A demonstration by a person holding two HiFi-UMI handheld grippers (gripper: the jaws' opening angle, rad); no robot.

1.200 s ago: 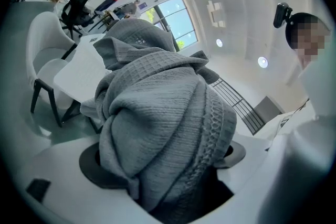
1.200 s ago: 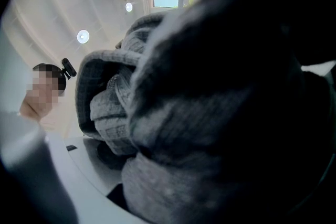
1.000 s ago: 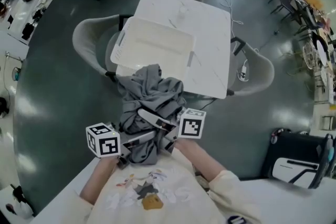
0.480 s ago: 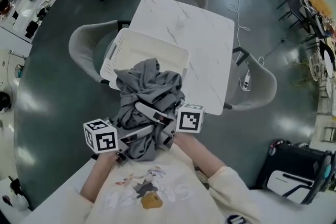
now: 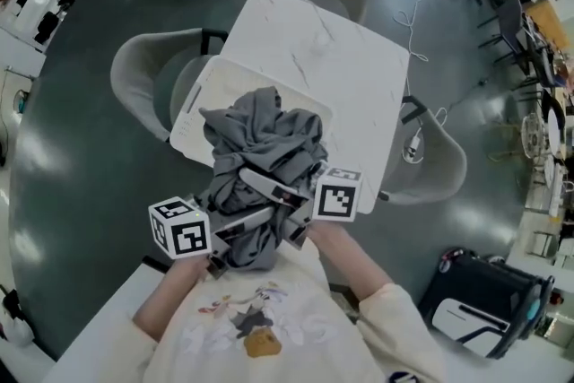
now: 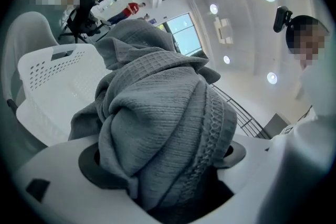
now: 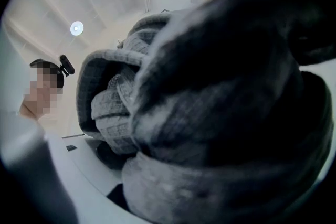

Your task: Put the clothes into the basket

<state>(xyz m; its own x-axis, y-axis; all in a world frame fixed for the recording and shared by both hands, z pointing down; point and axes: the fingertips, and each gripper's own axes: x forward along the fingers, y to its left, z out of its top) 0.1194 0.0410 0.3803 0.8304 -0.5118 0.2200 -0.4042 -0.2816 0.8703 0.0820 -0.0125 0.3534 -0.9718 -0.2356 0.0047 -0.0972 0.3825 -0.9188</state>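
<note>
Grey knit garment (image 5: 262,159) is bunched into one bundle and held up between both grippers. Left gripper (image 5: 240,227): jaws clamp the bundle's lower folds; cloth fills the gap and drapes over both jaws. Right gripper (image 5: 271,191): jaws part-way apart, packed tight with the same cloth. In the head view, the bundle overlaps the near end of the white basket (image 5: 204,94) on the table (image 5: 363,72).
</note>
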